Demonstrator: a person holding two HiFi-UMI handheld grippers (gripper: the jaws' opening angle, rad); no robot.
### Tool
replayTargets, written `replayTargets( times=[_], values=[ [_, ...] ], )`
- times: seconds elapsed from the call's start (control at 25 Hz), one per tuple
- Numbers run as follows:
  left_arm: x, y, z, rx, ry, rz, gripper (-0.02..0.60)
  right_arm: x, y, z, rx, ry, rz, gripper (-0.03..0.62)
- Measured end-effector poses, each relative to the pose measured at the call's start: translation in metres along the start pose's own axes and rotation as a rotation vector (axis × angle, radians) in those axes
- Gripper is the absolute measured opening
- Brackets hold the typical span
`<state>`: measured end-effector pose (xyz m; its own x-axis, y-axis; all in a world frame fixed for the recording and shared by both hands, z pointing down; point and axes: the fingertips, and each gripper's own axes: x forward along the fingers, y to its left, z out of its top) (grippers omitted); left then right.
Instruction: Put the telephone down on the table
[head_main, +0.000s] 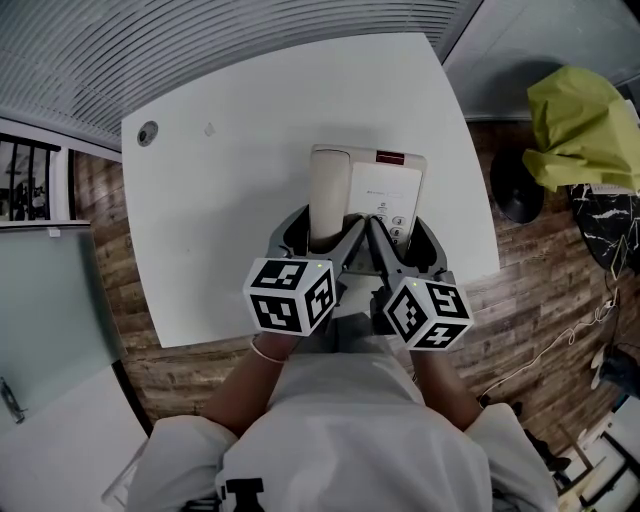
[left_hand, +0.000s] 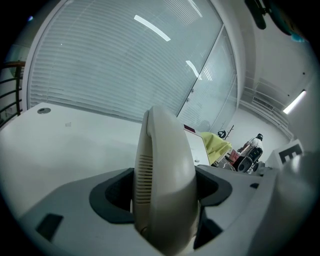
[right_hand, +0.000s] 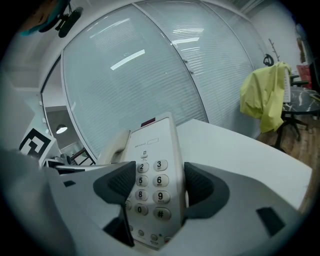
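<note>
The telephone (head_main: 385, 190) sits by the near edge of the bench (head_main: 210, 220), toward its near right corner. Its handset (head_main: 328, 190) lies along the left side of the body. Whether the body rests on the bench or hangs just off it cannot be told. The left tongs (head_main: 320, 238) are clamped on the near end of the handset, a pad against each side. The right tongs (head_main: 402, 238) grip the keypad part of the telephone, with the number keys (right_hand: 150, 182) showing between the pads. The two tongs are side by side, close together. A yellow cloth (head_main: 580, 125) hangs beyond the bench's right edge, well apart.
</note>
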<state>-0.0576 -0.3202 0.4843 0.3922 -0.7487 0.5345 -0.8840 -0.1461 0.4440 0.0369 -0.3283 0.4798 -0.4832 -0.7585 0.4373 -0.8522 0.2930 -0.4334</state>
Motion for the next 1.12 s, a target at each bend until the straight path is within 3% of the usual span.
replayTargets(
  times=[1.12],
  values=[
    [0.033, 0.016, -0.012, -0.033, 0.073, 0.05, 0.353, 0.031, -0.023, -0.015, 0.047, 0.091, -0.003, 0.319]
  ],
)
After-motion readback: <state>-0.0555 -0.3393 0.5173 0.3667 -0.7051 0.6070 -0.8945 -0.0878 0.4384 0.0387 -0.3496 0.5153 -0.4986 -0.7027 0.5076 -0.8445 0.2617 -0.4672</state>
